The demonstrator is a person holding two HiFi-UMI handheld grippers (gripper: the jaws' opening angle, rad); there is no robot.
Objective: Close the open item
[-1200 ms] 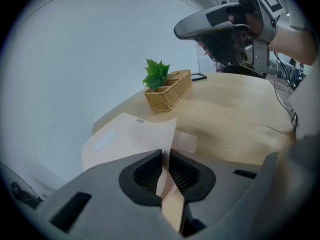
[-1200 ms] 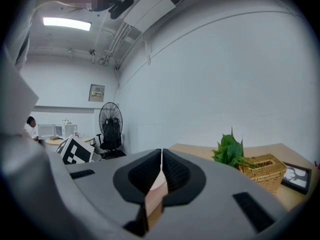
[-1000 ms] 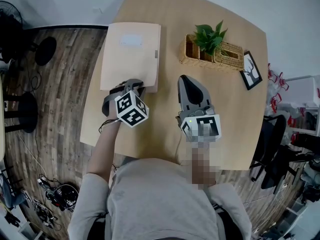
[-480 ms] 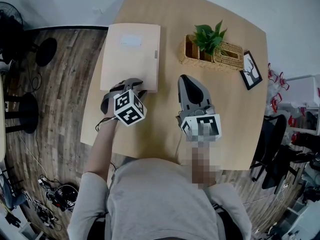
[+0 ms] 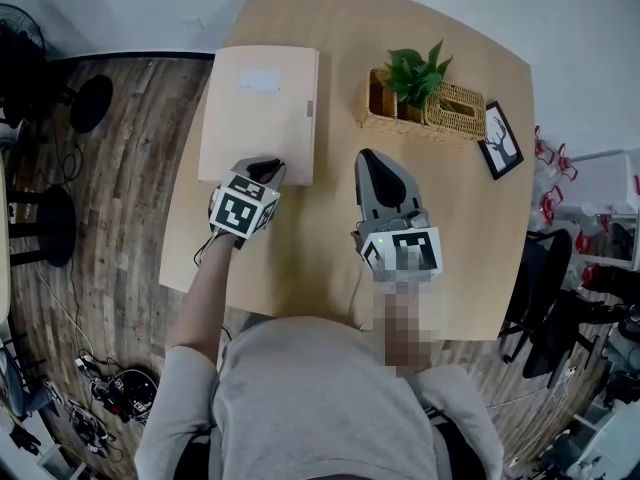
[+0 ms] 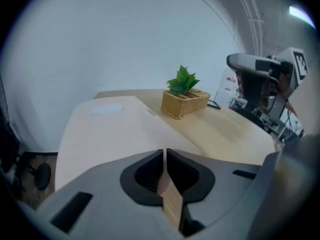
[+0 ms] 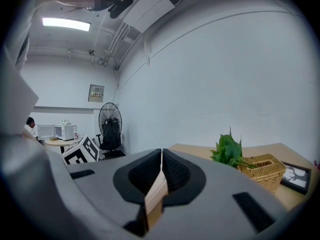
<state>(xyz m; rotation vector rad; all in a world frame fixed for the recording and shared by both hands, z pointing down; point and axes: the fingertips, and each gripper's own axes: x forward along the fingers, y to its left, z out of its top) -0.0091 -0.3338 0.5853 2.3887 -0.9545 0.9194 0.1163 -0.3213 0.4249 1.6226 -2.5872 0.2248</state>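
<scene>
L gripper (image 5: 268,168) pivoted at folder's (image 5: 258,118) near edge, cube end swung left; fingers (image 6: 145,170) closing again, nothing btwn.

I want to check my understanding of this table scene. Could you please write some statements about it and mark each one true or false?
1. The beige folder lies flat and closed on the table. True.
2. The plant stands in a wicker basket. True.
3. The picture frame lies left of the folder. False: the picture frame lies right of the basket, near the table's edge.
4. The right hand-held gripper has its jaws shut with nothing between them. True.
5. The left hand-held gripper holds the folder's cover lifted. False: the left hand-held gripper is over the folder's near edge, and its jaws are closing with nothing between them.
</scene>
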